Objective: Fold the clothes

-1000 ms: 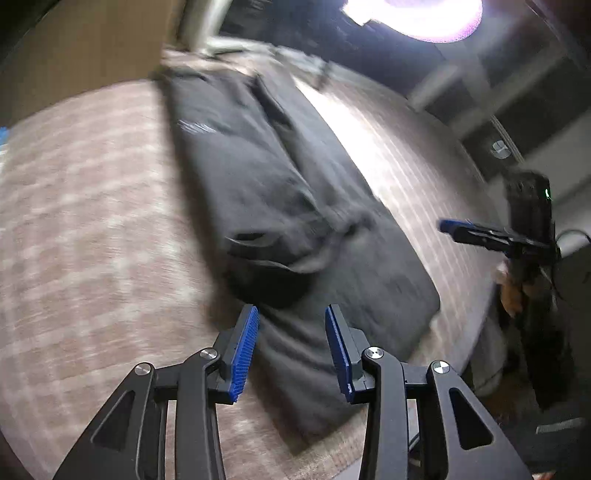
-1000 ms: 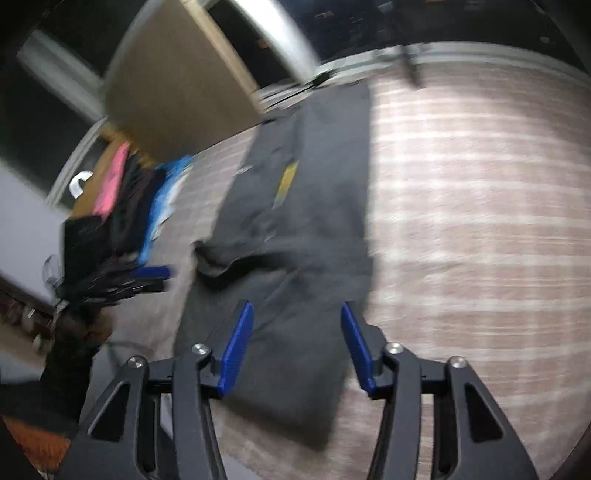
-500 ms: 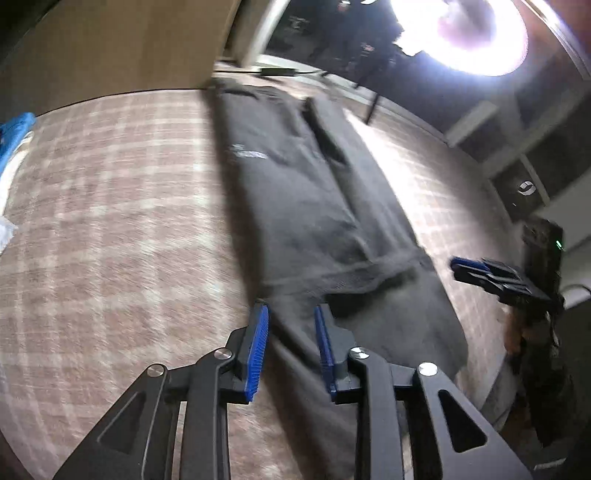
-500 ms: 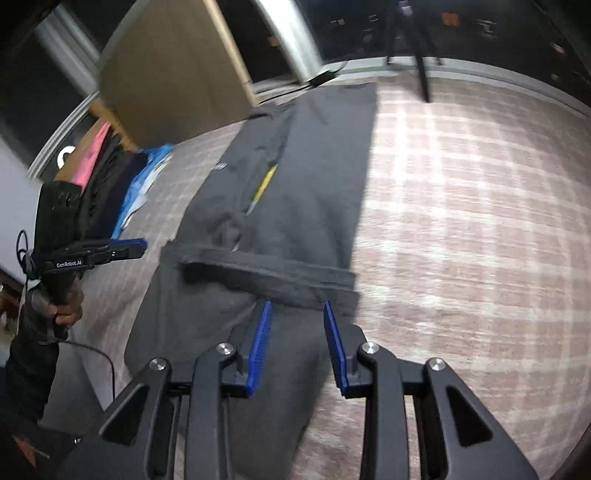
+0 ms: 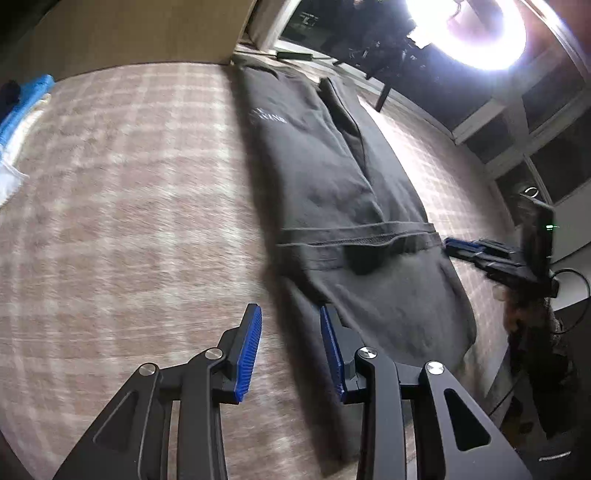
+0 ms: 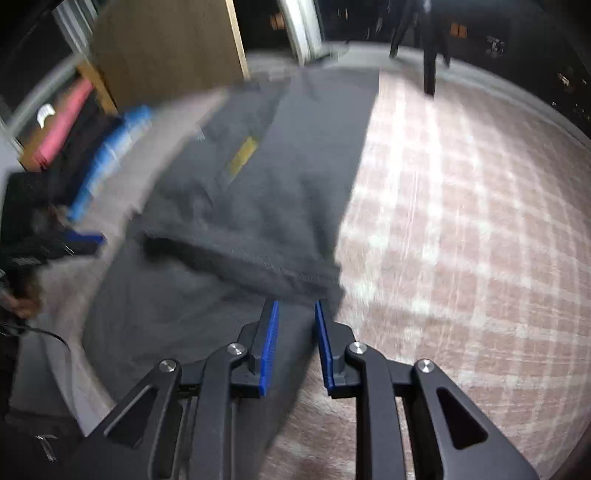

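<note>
A dark grey garment [image 5: 332, 177] lies long on the plaid bedspread [image 5: 129, 206], with its near part folded over so a hemmed edge [image 5: 354, 240] crosses it. My left gripper [image 5: 290, 350] is open and empty, just above the garment's near left edge. In the right wrist view the same garment [image 6: 258, 199] shows a yellow tag [image 6: 242, 157]. My right gripper [image 6: 295, 343] is open with a narrow gap, empty, above the garment's near right edge. Each gripper shows at the far side of the other's view, the right one [image 5: 480, 254] and the left one [image 6: 79, 240].
A wooden headboard [image 6: 162, 55] stands at the far end. Folded blue, black and pink clothes [image 6: 92, 147] are stacked to the left of the garment. A bright lamp [image 5: 469, 33] and windows are at the far right. The bed edge drops off close to me.
The near part of the garment has been laid over and let go. My left gripper has opened wider and drawn back left. The right gripper stays slightly open and has pulled back.
</note>
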